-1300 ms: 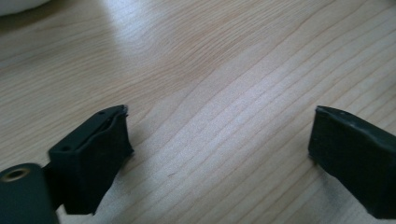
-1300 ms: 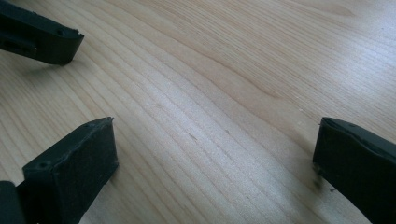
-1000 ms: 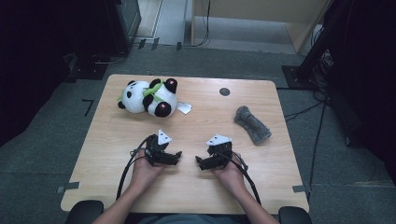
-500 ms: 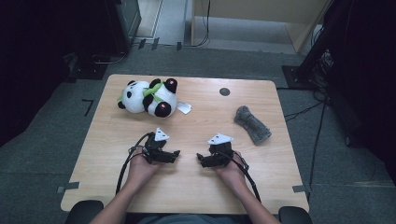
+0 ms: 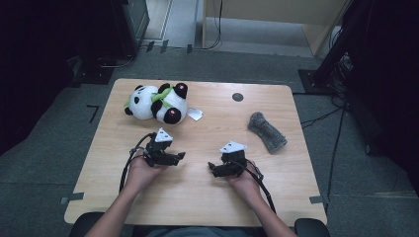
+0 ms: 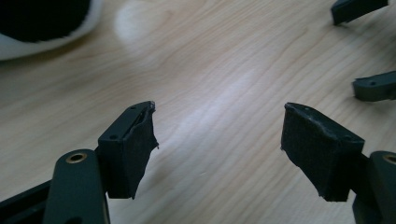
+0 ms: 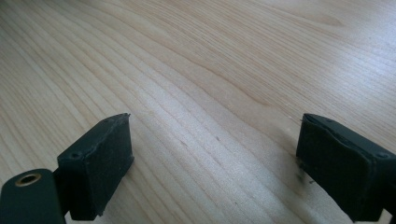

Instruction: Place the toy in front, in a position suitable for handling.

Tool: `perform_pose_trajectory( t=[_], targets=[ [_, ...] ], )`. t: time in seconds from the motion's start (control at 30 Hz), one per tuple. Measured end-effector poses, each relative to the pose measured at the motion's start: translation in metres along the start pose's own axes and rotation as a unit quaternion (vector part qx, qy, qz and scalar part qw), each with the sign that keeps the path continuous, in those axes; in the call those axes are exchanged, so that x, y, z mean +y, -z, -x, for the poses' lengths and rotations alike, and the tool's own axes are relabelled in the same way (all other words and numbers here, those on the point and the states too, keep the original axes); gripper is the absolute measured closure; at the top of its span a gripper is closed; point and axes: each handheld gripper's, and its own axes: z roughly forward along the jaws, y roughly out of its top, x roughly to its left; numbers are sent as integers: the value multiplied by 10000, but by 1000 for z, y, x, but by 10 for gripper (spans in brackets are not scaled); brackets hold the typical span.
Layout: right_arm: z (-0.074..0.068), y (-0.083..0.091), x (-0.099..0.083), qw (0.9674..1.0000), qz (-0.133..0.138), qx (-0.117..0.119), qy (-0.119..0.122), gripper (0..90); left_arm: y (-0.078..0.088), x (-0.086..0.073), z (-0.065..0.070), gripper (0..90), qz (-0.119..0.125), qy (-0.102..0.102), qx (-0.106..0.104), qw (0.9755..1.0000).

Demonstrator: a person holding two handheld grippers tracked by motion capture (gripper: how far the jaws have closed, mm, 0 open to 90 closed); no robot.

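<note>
The panda (image 5: 159, 102) is lying on its side at the table's (image 5: 207, 197) far left, long axis running across it, head leftward, feet toward the middle. Just nearer, the left gripper (image 5: 181, 156) is closing its jaws on nothing, still apart. The right gripper (image 5: 211, 169) is staying spread, empty. A grey roll (image 5: 267, 131) is lying far right; grey floor (image 5: 44, 148) is surrounding.

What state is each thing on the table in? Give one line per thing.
Panda toy: lying on its side, untouched.
Grey sock: lying flat, untouched.
Left gripper: open, jaws have just been closing, nothing between them.
Right gripper: open, nothing held.
</note>
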Motion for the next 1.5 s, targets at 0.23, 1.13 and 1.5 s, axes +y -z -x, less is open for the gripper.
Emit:
perform_pose_trajectory(
  t=[0.23,1.13,1.5],
  targets=[
    [0,0,0,10000,-1,1,-2,103,8,9,-11,330,56,-11,-187,9998],
    [0,0,0,10000,9,1,2,103,37,50,-75,428,272,184,-65,9994],
    [0,0,0,10000,8,1,0,103,45,71,-101,434,435,91,111,9990]
  ],
)
